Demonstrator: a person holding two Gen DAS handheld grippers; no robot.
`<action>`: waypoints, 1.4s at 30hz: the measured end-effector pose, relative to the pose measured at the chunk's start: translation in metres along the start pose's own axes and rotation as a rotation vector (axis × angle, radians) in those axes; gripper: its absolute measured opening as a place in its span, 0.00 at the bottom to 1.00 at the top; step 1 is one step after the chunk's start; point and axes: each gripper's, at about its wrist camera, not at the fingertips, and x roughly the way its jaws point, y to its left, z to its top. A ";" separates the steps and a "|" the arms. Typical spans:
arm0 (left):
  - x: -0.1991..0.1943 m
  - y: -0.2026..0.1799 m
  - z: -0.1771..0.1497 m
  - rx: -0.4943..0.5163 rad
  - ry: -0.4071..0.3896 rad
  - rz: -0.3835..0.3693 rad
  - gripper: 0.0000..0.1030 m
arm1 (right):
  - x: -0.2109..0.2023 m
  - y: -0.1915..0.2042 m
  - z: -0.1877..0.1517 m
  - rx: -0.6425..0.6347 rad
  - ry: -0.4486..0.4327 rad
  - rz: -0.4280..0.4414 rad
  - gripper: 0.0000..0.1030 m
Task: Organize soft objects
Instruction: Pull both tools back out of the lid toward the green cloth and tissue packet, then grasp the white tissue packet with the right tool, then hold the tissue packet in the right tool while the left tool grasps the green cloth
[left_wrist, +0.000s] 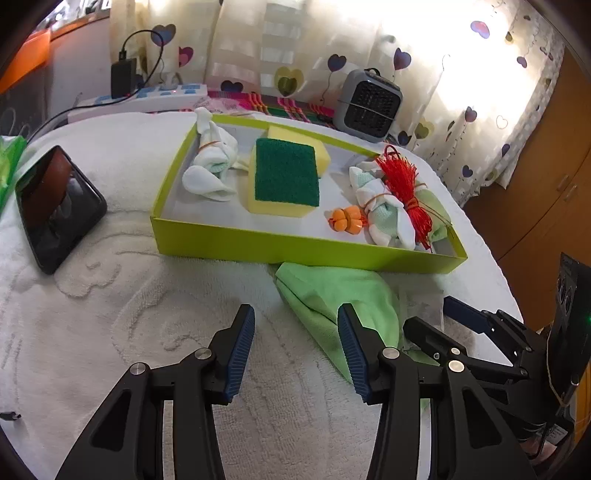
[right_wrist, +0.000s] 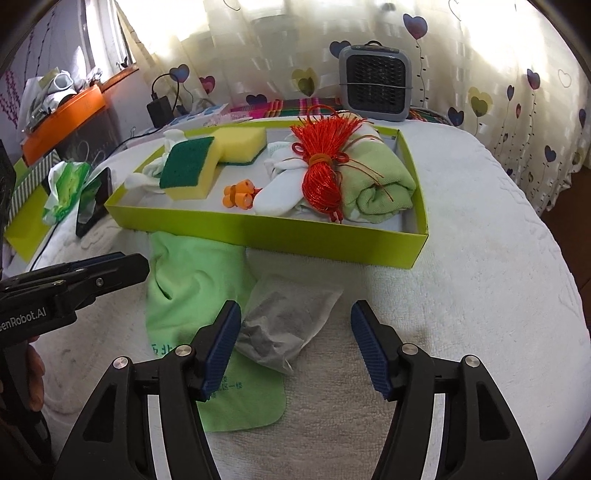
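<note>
A lime-green tray (left_wrist: 295, 249) (right_wrist: 295, 236) on the white towel holds two yellow-green sponges (left_wrist: 286, 177) (right_wrist: 188, 168), tied white socks (left_wrist: 210, 162), an orange toy (left_wrist: 345, 219) (right_wrist: 238, 195), a red tassel (left_wrist: 404, 188) (right_wrist: 325, 173) and a rolled green cloth (right_wrist: 376, 181). In front of the tray lie a flat green cloth (left_wrist: 332, 295) (right_wrist: 192, 288) and a grey mesh pouch (right_wrist: 288, 321). My left gripper (left_wrist: 295, 350) is open and empty beside the green cloth. My right gripper (right_wrist: 295, 347) is open over the pouch; the pouch lies between its fingers.
A black phone (left_wrist: 55, 206) (right_wrist: 94, 206) lies left of the tray. A grey heater (left_wrist: 369, 101) (right_wrist: 375, 86) stands behind the tray, with a power strip (left_wrist: 147, 98) and charger at the back left. A green plastic bag (right_wrist: 64, 184) lies far left.
</note>
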 end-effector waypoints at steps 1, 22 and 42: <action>0.000 0.000 -0.001 0.001 0.001 0.000 0.44 | 0.000 0.001 0.000 -0.005 0.000 -0.005 0.61; 0.005 -0.010 -0.003 0.028 0.022 -0.016 0.44 | -0.004 -0.003 -0.002 0.010 -0.019 -0.028 0.26; 0.014 -0.039 -0.008 0.056 0.059 -0.006 0.47 | -0.020 -0.023 -0.008 0.084 -0.077 0.038 0.14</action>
